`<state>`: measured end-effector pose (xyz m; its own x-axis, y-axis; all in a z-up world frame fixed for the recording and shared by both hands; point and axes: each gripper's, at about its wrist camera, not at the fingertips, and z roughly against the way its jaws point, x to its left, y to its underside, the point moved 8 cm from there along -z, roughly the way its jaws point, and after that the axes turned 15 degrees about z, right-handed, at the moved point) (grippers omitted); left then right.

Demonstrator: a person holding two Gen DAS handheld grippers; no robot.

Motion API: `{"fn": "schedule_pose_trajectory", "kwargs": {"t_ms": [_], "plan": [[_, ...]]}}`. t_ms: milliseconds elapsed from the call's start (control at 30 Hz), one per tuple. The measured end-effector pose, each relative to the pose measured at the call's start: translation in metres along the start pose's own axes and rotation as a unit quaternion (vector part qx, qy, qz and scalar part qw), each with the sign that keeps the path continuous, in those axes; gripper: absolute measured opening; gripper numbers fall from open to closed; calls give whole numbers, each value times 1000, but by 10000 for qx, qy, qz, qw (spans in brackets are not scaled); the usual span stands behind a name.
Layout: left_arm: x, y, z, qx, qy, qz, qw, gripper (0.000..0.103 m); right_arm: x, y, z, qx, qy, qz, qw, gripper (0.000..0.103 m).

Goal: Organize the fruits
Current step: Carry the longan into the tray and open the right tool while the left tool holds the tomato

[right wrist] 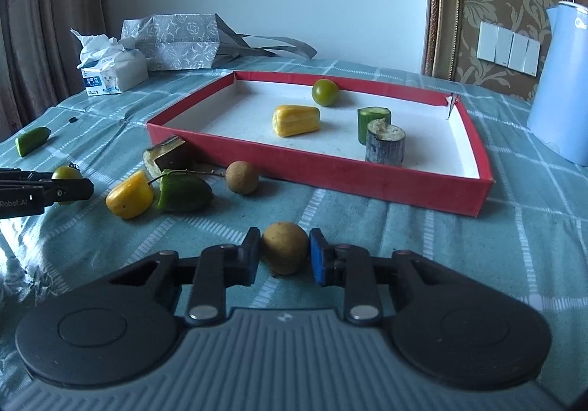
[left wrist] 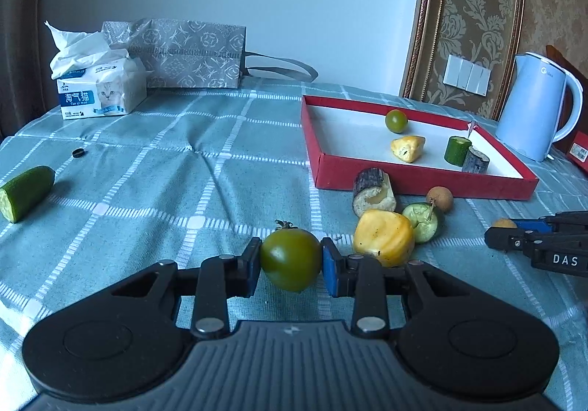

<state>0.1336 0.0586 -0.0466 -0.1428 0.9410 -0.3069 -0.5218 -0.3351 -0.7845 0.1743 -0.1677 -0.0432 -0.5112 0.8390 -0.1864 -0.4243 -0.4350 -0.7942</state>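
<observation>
Evidently each hand-held gripper pinches 1 fruit for the red tray (right wrist: 386, 183) ahead: the left hand-held gripper (left wrist: 291, 260) squeezes a green tomato (left wrist: 290, 258), the right hand-held gripper (right wrist: 284, 253) a longan (right wrist: 284, 252), both barely above the table (left wrist: 165, 172).

Left hand-held gripper (left wrist: 291, 260): matte black plastic body, ribbed grey centre plate with small white logo, two round side housings with recessed discs. Silver pivot rivets on black linkage arms. Blue pads (left wrist: 329, 266) on finger inner faces. Right hand-held gripper (right wrist: 284, 252): identical build. White lettering on side.
</observation>
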Motion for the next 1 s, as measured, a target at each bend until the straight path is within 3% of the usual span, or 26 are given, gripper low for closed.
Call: {"fn": "schedule_pose_trajectory", "kwargs": {"t_ms": [467, 1000], "plan": [[6, -4, 0, -141, -229, 21, 9996, 33, -11, -4, 11, -406, 221, -289, 9985, 27], [8, -9, -1, -329, -633, -82, 9974, 33, -18, -6, 12, -553, 343, -478, 9967, 27]]}}
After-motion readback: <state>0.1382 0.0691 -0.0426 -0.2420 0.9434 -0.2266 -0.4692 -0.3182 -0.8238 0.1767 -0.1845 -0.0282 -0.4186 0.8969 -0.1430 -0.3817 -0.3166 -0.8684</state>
